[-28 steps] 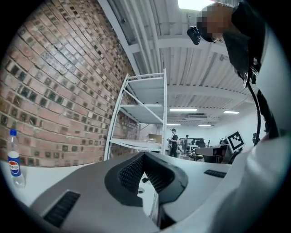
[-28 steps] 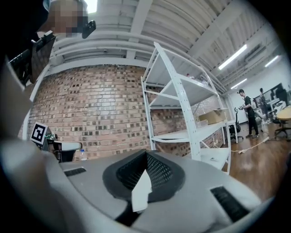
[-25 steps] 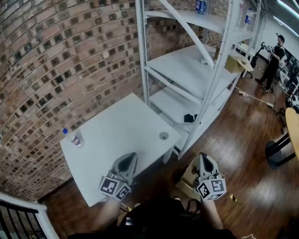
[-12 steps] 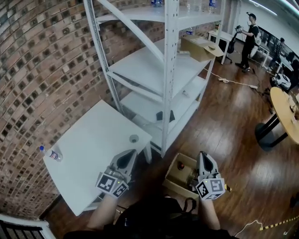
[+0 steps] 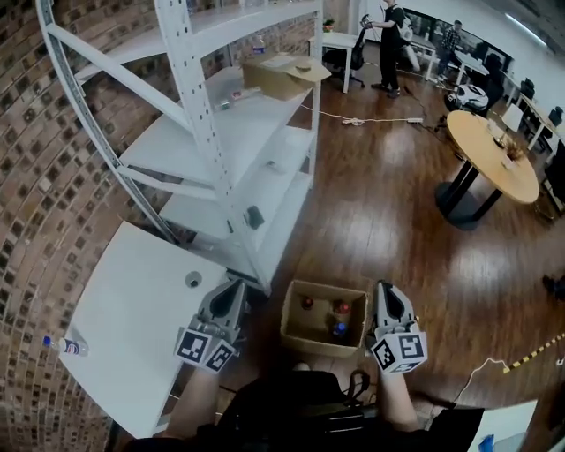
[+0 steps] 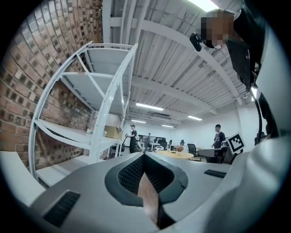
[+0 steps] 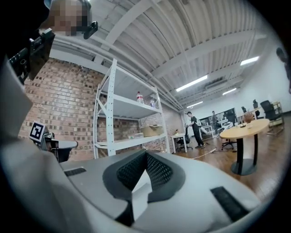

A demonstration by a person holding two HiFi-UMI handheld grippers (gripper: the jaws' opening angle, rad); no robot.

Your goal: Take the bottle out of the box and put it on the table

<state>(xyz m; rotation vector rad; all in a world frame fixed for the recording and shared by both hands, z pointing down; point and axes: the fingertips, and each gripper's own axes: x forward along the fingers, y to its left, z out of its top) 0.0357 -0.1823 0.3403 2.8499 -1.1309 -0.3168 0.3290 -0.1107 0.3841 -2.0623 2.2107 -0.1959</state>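
An open cardboard box (image 5: 300,334) stands on the wooden floor, low in the head view. Inside it are upright bottles, two with red caps (image 5: 341,309) and one blue-topped (image 5: 335,330). My left gripper (image 5: 233,288) hangs left of the box, over the white table's (image 5: 124,309) corner. My right gripper (image 5: 385,290) hangs just right of the box. Both are shut with nothing in them. The two gripper views show the left gripper's (image 6: 145,157) and the right gripper's (image 7: 145,155) pads meeting, pointing level across the room. One clear bottle (image 5: 67,346) lies on the table's far left edge.
A white metal rack (image 5: 231,141) stands beyond the table and box, with a cardboard carton (image 5: 281,75) on a shelf. A round wooden table (image 5: 492,146) is at the right, people (image 5: 388,26) stand far back, and a cable (image 5: 371,120) runs over the floor.
The view and both grippers have swung right. The table slid to the left, and the box on the floor has come fully into sight between the two grippers.
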